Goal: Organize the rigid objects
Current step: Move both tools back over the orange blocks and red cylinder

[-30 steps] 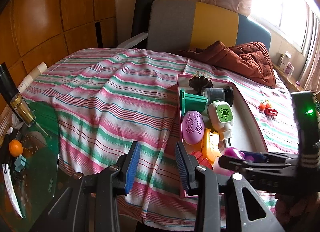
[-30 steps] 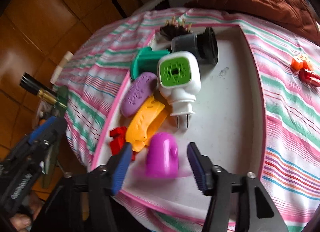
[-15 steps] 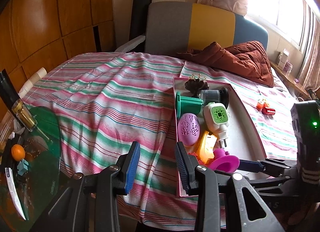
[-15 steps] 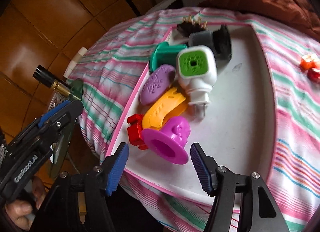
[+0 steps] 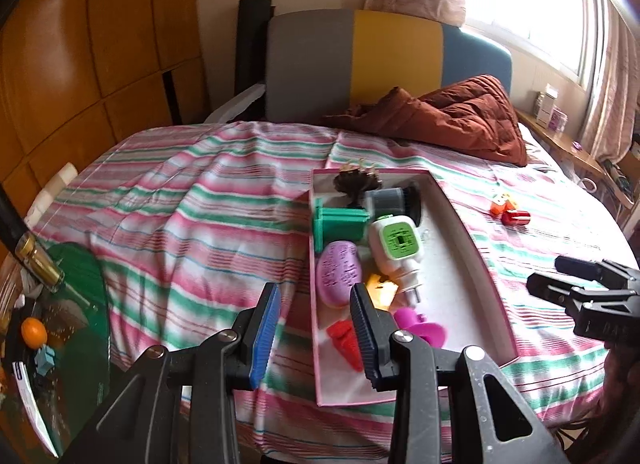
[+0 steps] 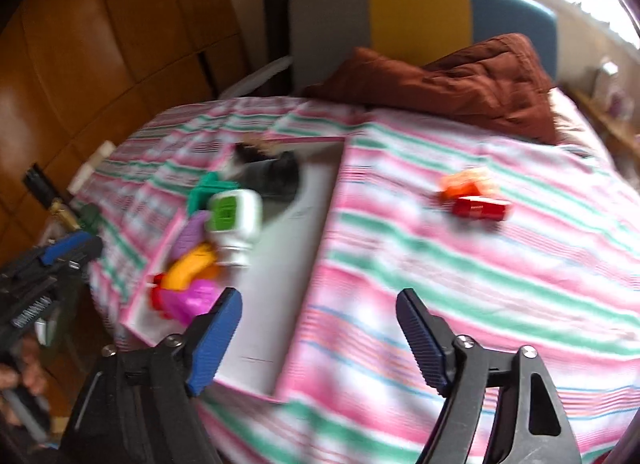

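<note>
The left hand-held gripper (image 5: 314, 328) hangs over the near edge of the bed, jaws set at a narrow gap with nothing between them; the striped bedsheet (image 5: 192, 232) shows through the gap. Just ahead and to its right sits the pink-rimmed tray (image 5: 472, 240), with sorted pieces packed along its left wall: a green spool-like part (image 5: 340, 224), a purple oval case (image 5: 339, 274), a white plug-in unit with a green face (image 5: 396, 252), an orange piece (image 5: 382, 288), a red block (image 5: 345, 340) and a magenta flanged piece (image 5: 422, 328).

The right hand-held gripper (image 6: 320, 334) has its jaws opening, with nothing between them. The tray's bare floor lies below its left finger, and the sheet lies under the rest.

Still loose on the sheet, ahead and to the right of that gripper, are a small orange block (image 6: 466, 182) and, touching or just beside it, a red block (image 6: 482, 208). Both look like light, stiff plastic that should take a firm pinch without harm. The red block appears smooth and may slip, so I would take it across its short sides, low on the body. The soft sheet will give under the fingertips.
</note>
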